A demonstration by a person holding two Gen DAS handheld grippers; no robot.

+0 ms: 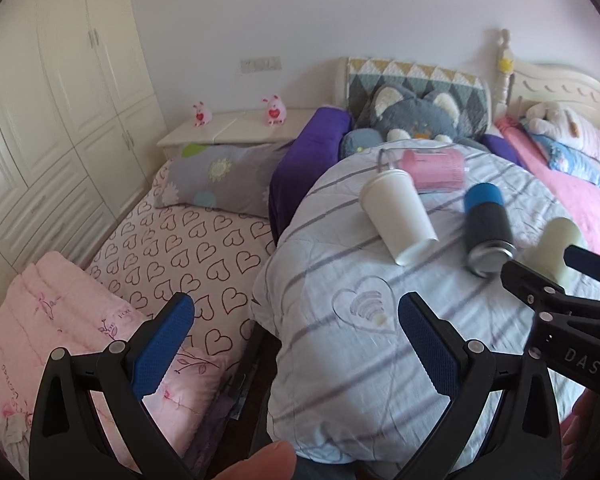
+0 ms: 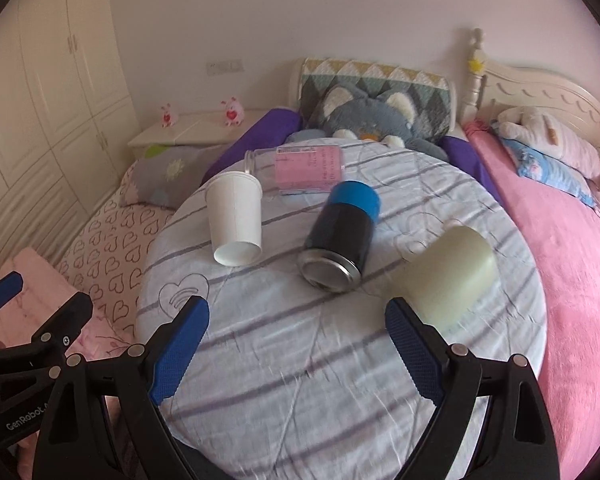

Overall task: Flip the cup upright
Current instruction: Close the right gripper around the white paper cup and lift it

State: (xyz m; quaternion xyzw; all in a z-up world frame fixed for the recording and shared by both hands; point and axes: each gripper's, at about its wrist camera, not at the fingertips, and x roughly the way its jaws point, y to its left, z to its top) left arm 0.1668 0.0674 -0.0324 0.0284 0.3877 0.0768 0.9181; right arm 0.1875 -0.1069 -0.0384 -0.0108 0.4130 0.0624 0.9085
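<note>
Four cups lie on their sides on a round surface covered with a grey-striped white cloth (image 2: 300, 360). The white paper cup (image 2: 235, 218) is a plain tapered cone with a rolled rim; in the right wrist view its long axis runs roughly toward and away from the camera, wide rim at the far end, narrower base end nearest the camera. The black tumbler (image 2: 340, 236) has a blue band at its far end and a metallic ring at its near end; its axis tilts slightly right going away from the camera. The pale green cup (image 2: 448, 276) is plain and matte and lies at the right of the group, its axis slanted from lower left to upper right, rounded end farthest; which end is open cannot be told. The clear cup with a pink label (image 2: 300, 172) lies crosswise at the far edge, its clear end pointing left and just behind the paper cup rim; the label print is too small to read. The right gripper (image 2: 296, 344) is spread wide and holds nothing, its right fingertip just in front of the pale green cup. The left gripper (image 1: 296, 340) is likewise spread and empty, poised over the near left edge of the cloth. "GenRobot" is printed on the left gripper body, and "DAS" is legible on the right.
</note>
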